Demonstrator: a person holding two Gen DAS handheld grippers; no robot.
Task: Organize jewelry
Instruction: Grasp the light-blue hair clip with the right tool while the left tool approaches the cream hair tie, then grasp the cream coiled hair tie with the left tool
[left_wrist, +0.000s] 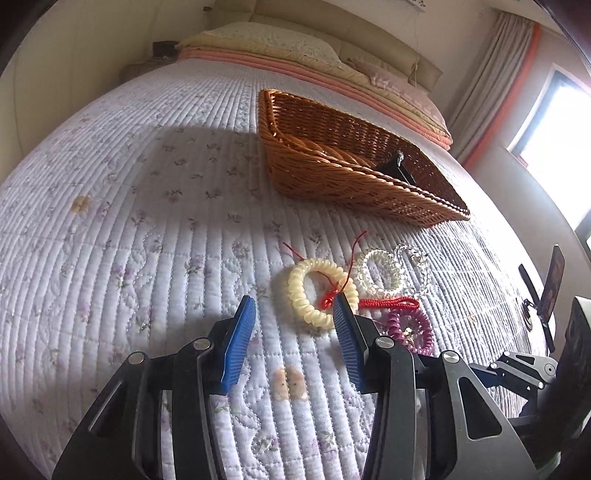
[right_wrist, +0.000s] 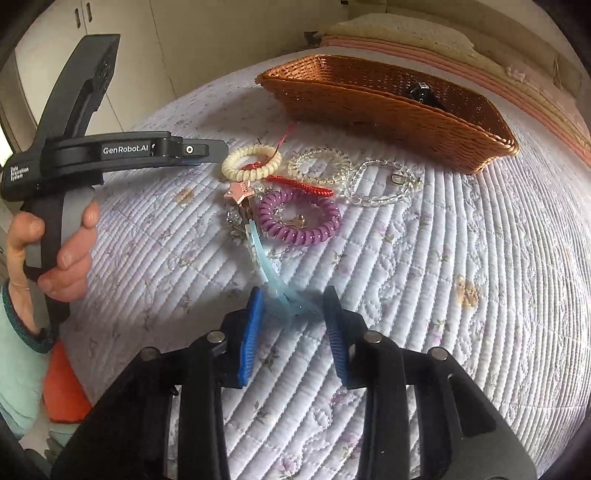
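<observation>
A heap of jewelry lies on the quilted bed. It holds a cream coil bracelet (left_wrist: 317, 291) (right_wrist: 251, 162), a red cord (left_wrist: 391, 303) (right_wrist: 303, 186), a clear coil (left_wrist: 380, 273) (right_wrist: 319, 166), a purple coil (left_wrist: 410, 328) (right_wrist: 299, 218), a clear bead chain (right_wrist: 384, 184) and a pink star charm (right_wrist: 242, 192). My left gripper (left_wrist: 295, 299) (right_wrist: 214, 149) is open, low over the quilt, and its right pad overlaps the cream bracelet's edge. My right gripper (right_wrist: 294, 295) is open. The near end of a pale blue translucent strip (right_wrist: 273, 269) lies between its pads.
A brown wicker basket (left_wrist: 332, 184) (right_wrist: 369, 107) stands beyond the heap with a black item (left_wrist: 397, 168) (right_wrist: 421, 92) inside. Pillows (left_wrist: 258, 40) lie at the head of the bed. A person's hand (right_wrist: 66, 251) holds the left gripper's handle. A window (left_wrist: 554, 122) is at the right.
</observation>
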